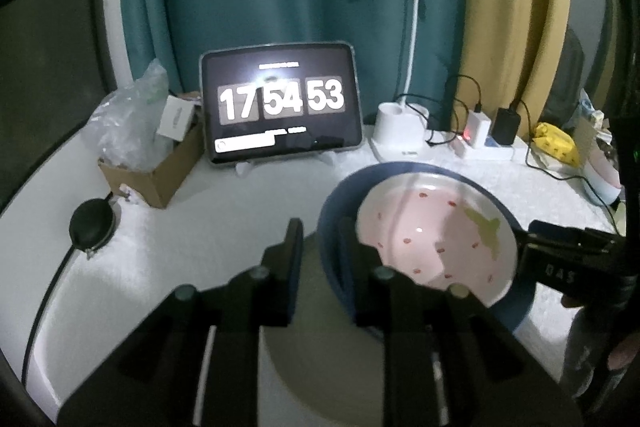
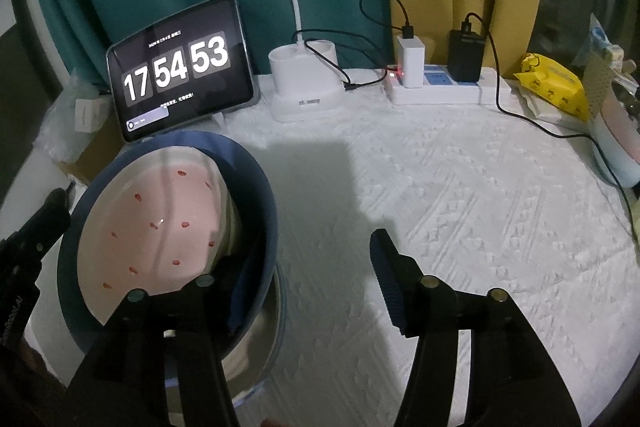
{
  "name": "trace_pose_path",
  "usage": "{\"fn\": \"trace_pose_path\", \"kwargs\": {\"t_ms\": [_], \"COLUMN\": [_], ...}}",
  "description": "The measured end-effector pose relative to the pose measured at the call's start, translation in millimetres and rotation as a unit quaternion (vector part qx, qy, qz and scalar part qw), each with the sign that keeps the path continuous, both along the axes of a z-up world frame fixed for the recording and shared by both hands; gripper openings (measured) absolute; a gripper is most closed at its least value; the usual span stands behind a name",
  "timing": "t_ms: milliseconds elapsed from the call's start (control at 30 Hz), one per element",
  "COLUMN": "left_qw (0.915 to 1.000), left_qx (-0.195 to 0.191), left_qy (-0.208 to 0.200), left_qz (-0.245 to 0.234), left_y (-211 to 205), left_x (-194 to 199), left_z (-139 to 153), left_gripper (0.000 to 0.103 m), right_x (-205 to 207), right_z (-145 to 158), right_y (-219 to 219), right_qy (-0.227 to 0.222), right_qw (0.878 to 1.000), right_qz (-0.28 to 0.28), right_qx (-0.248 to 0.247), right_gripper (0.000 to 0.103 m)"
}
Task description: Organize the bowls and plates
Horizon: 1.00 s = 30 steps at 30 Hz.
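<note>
A dark blue bowl (image 1: 520, 311) (image 2: 262, 187) stands on a pale plate (image 1: 320, 367) (image 2: 260, 331) on the white tablecloth. A pink strawberry-print bowl (image 1: 432, 239) (image 2: 160, 219) lies tilted inside the blue bowl. My left gripper (image 1: 320, 255) is shut on the blue bowl's near-left rim, one finger outside and one inside; it also shows at the left edge of the right wrist view (image 2: 36, 239). My right gripper (image 2: 312, 287) (image 1: 560, 251) stands open. Its left finger is inside the blue bowl beside the rim, and its right finger hangs over the bare cloth.
At the back stand a tablet clock (image 1: 280, 103) (image 2: 180, 67), a white desk lamp (image 1: 400, 131), a power strip with chargers (image 2: 440, 83) and a yellow packet (image 2: 556, 87). A cardboard box (image 1: 152, 171) and a black round object (image 1: 92, 223) sit at the left. Cables trail at the right.
</note>
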<state>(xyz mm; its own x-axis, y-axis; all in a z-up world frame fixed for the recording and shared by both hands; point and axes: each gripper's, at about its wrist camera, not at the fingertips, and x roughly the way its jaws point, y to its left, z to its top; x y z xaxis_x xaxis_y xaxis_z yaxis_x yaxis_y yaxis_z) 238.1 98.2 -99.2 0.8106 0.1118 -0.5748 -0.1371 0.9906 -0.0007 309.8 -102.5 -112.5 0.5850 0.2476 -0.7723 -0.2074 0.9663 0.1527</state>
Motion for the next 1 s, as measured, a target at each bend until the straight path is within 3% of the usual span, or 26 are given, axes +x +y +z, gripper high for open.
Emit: {"fn": "trace_pose_path", "kwargs": {"t_ms": [167,700,1000], "left_qw": [0.9999,0.9994,0.9987], "left_qx": [-0.008,-0.003,-0.017], "left_qy": [0.0,-0.017,-0.022], "left_qz": [-0.009,-0.029,-0.044], "left_y": [-6.4,-28.2,-39.4], "left_x": [-10.4,-44.1,-63.5], "left_z": [3.1,15.0,17.8], "left_gripper": [0.047,0.054,0.072], "right_x": [-10.1,-45.2,-69.6], "right_z": [10.3,29.6,35.3], "right_y": [-4.2,-24.5,-39.5], "right_qy": [-0.022,-0.045,-0.054], "right_qw": [1.0,0.999,0.998], "right_qz": [-0.004,-0.007,-0.016], "right_qx": [0.0,0.001,-0.003], "right_gripper": [0.064,0.065,0.065]}}
